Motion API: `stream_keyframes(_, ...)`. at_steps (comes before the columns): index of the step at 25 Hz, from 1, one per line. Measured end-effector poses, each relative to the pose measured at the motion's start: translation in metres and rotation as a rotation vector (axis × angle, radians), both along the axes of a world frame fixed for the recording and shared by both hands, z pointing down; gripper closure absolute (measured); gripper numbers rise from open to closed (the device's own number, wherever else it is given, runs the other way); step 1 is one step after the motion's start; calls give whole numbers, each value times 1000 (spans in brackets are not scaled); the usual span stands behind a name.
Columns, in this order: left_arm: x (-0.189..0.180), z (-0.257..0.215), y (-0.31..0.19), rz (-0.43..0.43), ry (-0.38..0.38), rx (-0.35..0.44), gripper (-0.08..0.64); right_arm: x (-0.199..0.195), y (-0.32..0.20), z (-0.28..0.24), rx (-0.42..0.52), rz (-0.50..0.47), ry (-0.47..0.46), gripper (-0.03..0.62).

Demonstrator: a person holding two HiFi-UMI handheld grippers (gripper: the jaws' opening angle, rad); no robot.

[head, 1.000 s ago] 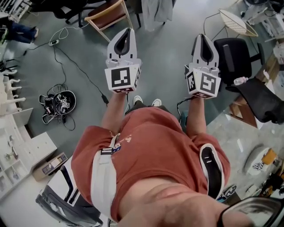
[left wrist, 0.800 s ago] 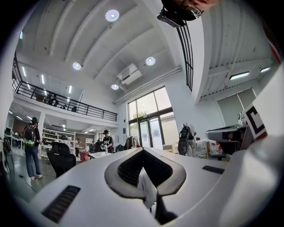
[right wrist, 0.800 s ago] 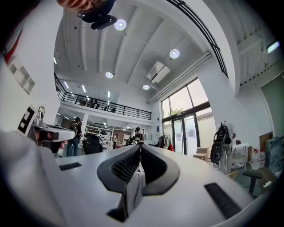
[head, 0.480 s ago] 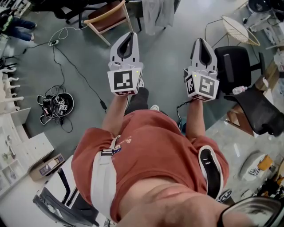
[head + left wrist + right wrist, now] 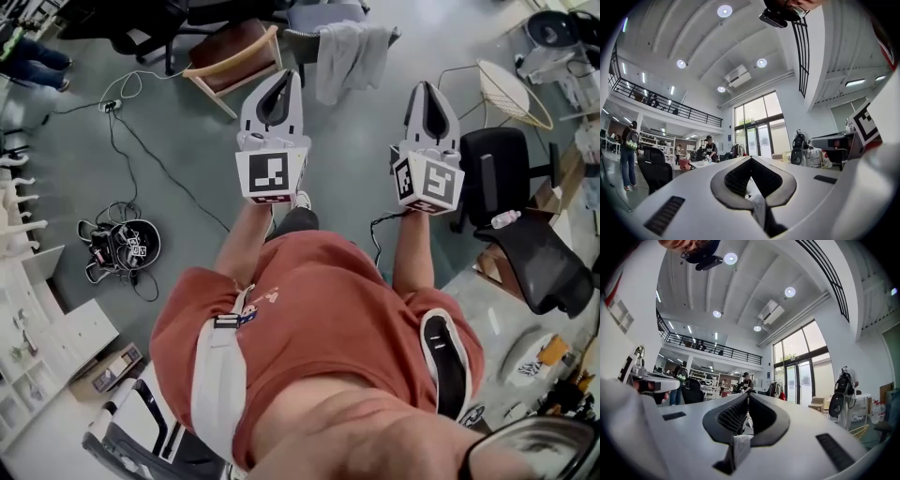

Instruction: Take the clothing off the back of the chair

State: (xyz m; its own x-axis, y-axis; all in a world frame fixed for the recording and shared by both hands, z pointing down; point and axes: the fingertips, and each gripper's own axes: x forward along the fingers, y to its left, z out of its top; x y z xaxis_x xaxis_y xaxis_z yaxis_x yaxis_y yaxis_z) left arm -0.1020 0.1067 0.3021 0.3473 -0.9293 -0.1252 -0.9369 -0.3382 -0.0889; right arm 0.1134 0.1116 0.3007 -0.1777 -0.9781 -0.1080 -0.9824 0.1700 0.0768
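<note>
A grey garment (image 5: 349, 52) hangs over the back of a dark chair (image 5: 323, 15) at the top middle of the head view. My left gripper (image 5: 283, 79) is held out level ahead of me, shut and empty, its tip short of the garment and a little to its left. My right gripper (image 5: 429, 88) is alongside, also shut and empty, to the right of the garment. In the left gripper view the left gripper (image 5: 751, 159) has its jaws meeting at the tips. The right gripper (image 5: 748, 394) looks the same in its own view. The jaws hide the chair in both gripper views.
A wooden chair (image 5: 230, 56) stands left of the clothed chair. Two black office chairs (image 5: 497, 141) (image 5: 544, 267) and a wire-frame seat (image 5: 511, 80) are at the right. A cable bundle (image 5: 117, 242) lies on the floor at left, near white shelving (image 5: 28, 309). A person (image 5: 710, 149) stands far off.
I have walked forward: the chair with the grey garment has come further into view and closer to both grippers. Both grippers stayed shut and level.
</note>
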Motion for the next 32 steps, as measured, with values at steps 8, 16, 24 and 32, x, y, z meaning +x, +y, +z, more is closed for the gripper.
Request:
stream_keyframes(8, -25, 0, -75, 42, 21, 1, 546, -30, -69, 2, -11, 19, 14, 566)
stream_keyframes(16, -9, 13, -113, 72, 26, -18, 546, -20, -105, 15, -36, 36, 23, 566)
stream_keyframes(24, 35, 13, -189, 58, -10, 3, 546, 23, -184, 15, -10, 14, 51, 566)
stream_keyframes(32, 100, 10, -273, 3, 4, -5, 546, 79, -286, 26, -42, -50, 13, 566)
